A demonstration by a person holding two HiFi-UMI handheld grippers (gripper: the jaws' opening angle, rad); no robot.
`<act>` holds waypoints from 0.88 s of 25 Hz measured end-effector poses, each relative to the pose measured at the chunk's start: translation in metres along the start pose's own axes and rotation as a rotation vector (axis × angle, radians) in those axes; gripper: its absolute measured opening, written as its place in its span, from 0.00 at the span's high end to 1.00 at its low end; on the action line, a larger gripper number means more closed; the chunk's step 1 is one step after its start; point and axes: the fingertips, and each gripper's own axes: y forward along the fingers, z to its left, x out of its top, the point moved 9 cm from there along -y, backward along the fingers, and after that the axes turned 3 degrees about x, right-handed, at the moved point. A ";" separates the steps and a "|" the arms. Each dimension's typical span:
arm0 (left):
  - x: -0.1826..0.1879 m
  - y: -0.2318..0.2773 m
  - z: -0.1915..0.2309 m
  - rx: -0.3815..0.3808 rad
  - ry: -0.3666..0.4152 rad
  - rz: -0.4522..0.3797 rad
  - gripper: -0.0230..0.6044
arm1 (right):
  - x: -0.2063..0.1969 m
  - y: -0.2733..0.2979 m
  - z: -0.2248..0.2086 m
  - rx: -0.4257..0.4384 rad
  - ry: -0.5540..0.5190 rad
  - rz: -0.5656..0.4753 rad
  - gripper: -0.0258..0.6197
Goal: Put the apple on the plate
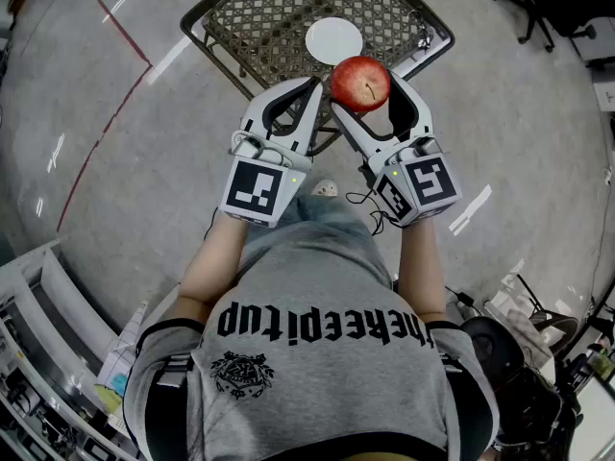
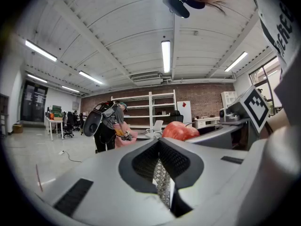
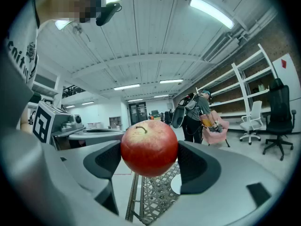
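Apple, red, stem up: pinched between the wide-set jaws of the right gripper, held aloft. The plate lies just ahead and slightly left on the mesh table. Left gripper: jaws pressed together, empty, alongside. Head view shows the whole plate; right gripper view shows the pads on the apple's flanks and only a sliver of plate below.

A dark wire-mesh table stands on the grey floor, which bears a red line off to the left, and a round white plate lies flat on the mesh, slightly right of its middle.
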 end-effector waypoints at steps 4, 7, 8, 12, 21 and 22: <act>-0.001 -0.002 -0.009 0.010 -0.012 0.037 0.89 | -0.002 -0.008 -0.002 0.006 -0.002 -0.001 0.36; -0.001 -0.004 -0.013 0.023 -0.025 0.055 0.89 | -0.003 -0.010 -0.003 0.012 -0.008 -0.001 0.36; -0.002 -0.005 -0.013 0.028 -0.025 0.055 0.89 | -0.003 -0.011 -0.002 0.015 -0.010 -0.001 0.36; -0.002 -0.008 -0.016 0.043 -0.017 0.047 0.89 | -0.004 -0.014 -0.001 0.024 -0.019 -0.001 0.36; -0.002 -0.010 -0.012 0.061 -0.008 0.061 0.89 | -0.008 -0.012 -0.005 0.024 0.011 -0.010 0.35; -0.002 -0.009 -0.010 0.062 -0.007 0.064 0.89 | -0.007 -0.011 -0.006 0.025 0.015 -0.010 0.35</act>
